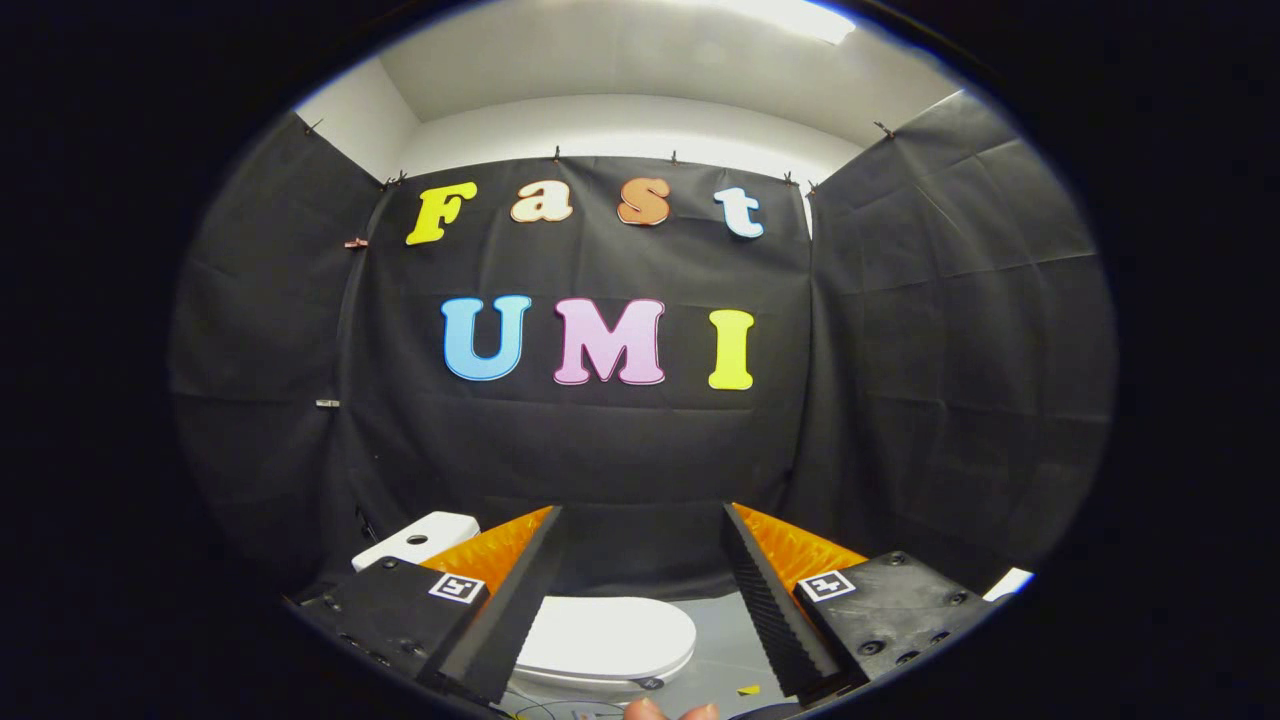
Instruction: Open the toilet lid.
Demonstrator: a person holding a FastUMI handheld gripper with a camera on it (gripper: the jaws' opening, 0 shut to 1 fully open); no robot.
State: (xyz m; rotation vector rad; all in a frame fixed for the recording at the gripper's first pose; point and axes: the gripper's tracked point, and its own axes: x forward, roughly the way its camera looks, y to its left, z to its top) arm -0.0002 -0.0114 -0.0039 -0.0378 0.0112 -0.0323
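Spreading wide, the gripper (pixel 640 600) held its two fingers (pixel 515 610) well apart, clamped on nothing and touching nothing. Between them, lower down and a little toward the left finger, lay the white toilet lid (pixel 610 635), shut flat on the seat with its rounded front pointing toward the right finger. Just below the gap between the fingers, the tips of a person's hand (pixel 668 711) showed. Past the left finger, partly hidden behind it, sat the white toilet tank (pixel 418 540) with a round button on its top. Grey floor (pixel 725 640) spread beside the lid toward the right finger, with a small yellow scrap (pixel 748 690) lying on it. Beyond the fingers hung the black cloth wall (pixel 600 440) of the booth, well apart from the gripper, with a white ceiling (pixel 640 70) above it.
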